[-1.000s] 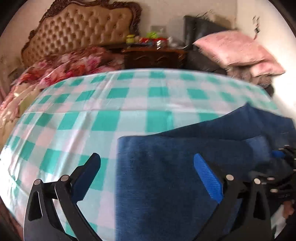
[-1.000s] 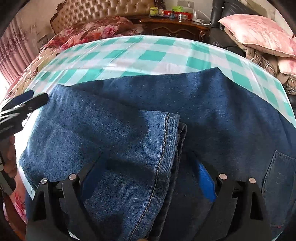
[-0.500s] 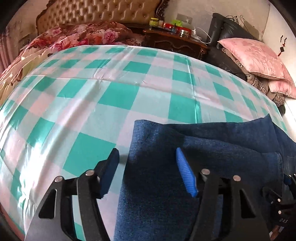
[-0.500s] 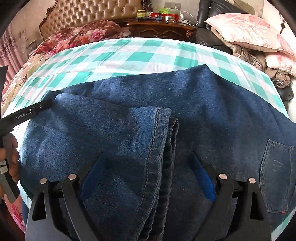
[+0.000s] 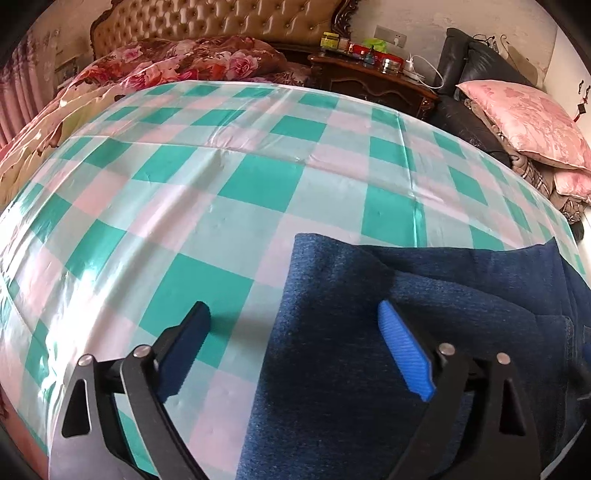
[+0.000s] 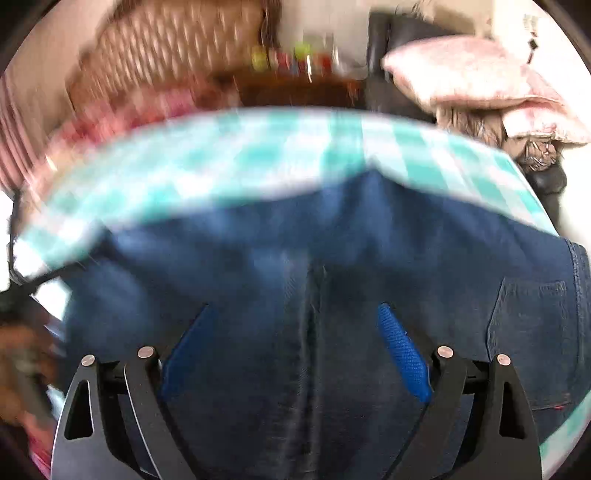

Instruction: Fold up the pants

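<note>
Dark blue denim pants point(image 5: 369, 332) lie partly folded on a teal and pink checked cloth point(image 5: 221, 184), with their folded left edge in the left wrist view. My left gripper point(image 5: 293, 321) is open and empty, straddling that left edge just above the cloth. In the blurred right wrist view the pants point(image 6: 332, 258) fill the lower half, with the folded leg's hem running down the middle and a back pocket point(image 6: 528, 332) at right. My right gripper point(image 6: 293, 321) is open and empty over the hem.
A tufted headboard point(image 5: 221, 22) and floral bedding point(image 5: 184, 62) stand behind the cloth. A dark wooden nightstand point(image 5: 369, 77) with small jars is at the back. Pink pillows point(image 5: 517, 114) sit on a black seat at right.
The left gripper opened wider and stayed at the pants' left edge. The right gripper moved quickly, blurring its view; the pants now sit lower and the pocket shows more.
</note>
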Motion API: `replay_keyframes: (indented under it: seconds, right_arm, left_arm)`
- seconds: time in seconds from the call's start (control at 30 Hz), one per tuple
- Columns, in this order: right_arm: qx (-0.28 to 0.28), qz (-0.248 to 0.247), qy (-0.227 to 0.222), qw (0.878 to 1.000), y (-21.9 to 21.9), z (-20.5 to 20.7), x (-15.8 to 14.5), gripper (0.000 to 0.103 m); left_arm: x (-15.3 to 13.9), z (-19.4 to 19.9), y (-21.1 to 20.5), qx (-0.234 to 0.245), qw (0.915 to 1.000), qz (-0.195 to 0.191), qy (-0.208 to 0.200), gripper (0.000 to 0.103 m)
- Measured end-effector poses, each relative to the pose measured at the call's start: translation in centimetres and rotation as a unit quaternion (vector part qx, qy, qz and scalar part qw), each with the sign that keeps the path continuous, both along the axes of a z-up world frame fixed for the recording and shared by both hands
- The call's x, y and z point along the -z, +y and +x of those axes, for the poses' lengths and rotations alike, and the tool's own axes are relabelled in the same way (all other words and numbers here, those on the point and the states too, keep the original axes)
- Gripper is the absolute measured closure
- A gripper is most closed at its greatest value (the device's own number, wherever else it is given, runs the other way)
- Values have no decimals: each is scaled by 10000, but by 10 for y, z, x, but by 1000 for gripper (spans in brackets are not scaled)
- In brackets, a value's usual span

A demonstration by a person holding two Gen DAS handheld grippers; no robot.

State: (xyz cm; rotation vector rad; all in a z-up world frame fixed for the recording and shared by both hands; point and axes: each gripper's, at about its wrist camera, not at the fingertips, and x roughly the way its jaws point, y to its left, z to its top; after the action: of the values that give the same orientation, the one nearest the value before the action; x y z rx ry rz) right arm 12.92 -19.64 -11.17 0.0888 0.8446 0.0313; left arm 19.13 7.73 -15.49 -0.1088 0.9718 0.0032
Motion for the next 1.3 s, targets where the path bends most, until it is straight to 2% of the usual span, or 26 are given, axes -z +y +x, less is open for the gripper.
replay_keyframes:
  seconds: [0.1,0.23,0.3,0.37,0.4,0.47,0.5,0.57,0.6,0.67,0.73,0.77,0.87,0.97,1.03,1.07,1.1,1.17,1.3]
  right_arm:
    - [-349,-13,-365,9987,19,-3,-19,16]
    - [-528,-110,-126,9985,38,16,-10,19]
    - [-460,-440,117,9979,41,25,2,32]
    - [-264,-550,492,9969,31,33,20,39]
    - [-174,-561,599,9965,25,35,27,40]
    - [-148,-507,654,9965,15,34,35,41]
    - [-171,-467,633,9968,12,33,38,40]
    - [-263,-506,555,9968,11,32,40,40]
    - [-274,-499,566,9968,10,32,39,40]
    - [-185,-376,635,9971,6,30,35,40]
    - [-171,-67,432,9989,1,16,22,40]
    - [-195,-24,346,9992,1,9,17,38]
    - [-300,-124,230,9992,6,-15,6,36]
    - [-432,-178,219,9987,11,-36,6,37]
    - [-536,-418,344,9971,16,-43,15,45]
    - [-479,-605,521,9957,15,-44,25,57]
    - [-441,-466,657,9958,8,-46,32,59]
    - [-417,-190,591,9972,-3,-52,34,64]
    - [-550,-363,510,9965,-1,-56,35,64]
  left_arm:
    - [-4,-2,-8,-54,9991,415,-85,2]
    - [-22,-18,-23,-148,9909,1228,-523,2]
    - [-34,-38,-32,272,9873,1310,-855,2]
    - [-44,-60,-35,466,9854,1210,-1104,5]
    - [-49,-74,-35,478,9844,1160,-1232,16]
    - [-55,-98,-33,843,9862,581,-1303,18]
    - [-56,-111,-31,1028,9855,63,-1352,18]
    - [-54,-127,-36,1230,9836,-193,-1308,25]
    - [-50,-132,-44,1476,9809,-232,-1249,29]
    - [-39,-137,-52,1575,9814,-123,-1088,29]
    - [-25,-138,-57,1615,9829,-210,-861,42]
    - [-15,-138,-58,1687,9829,-361,-641,53]
    - [-7,-146,-65,1731,9816,-36,-804,55]
    - [-5,-147,-63,1700,9817,-164,-842,55]
    - [-5,-147,-64,1707,9817,-127,-836,55]
    - [-5,-149,-65,1692,9819,-142,-835,55]
    - [-6,-150,-64,1665,9823,-184,-838,55]
    - [-9,-156,-59,1626,9821,-362,-878,55]
    - [-15,-171,-64,1765,9781,-272,-1068,55]
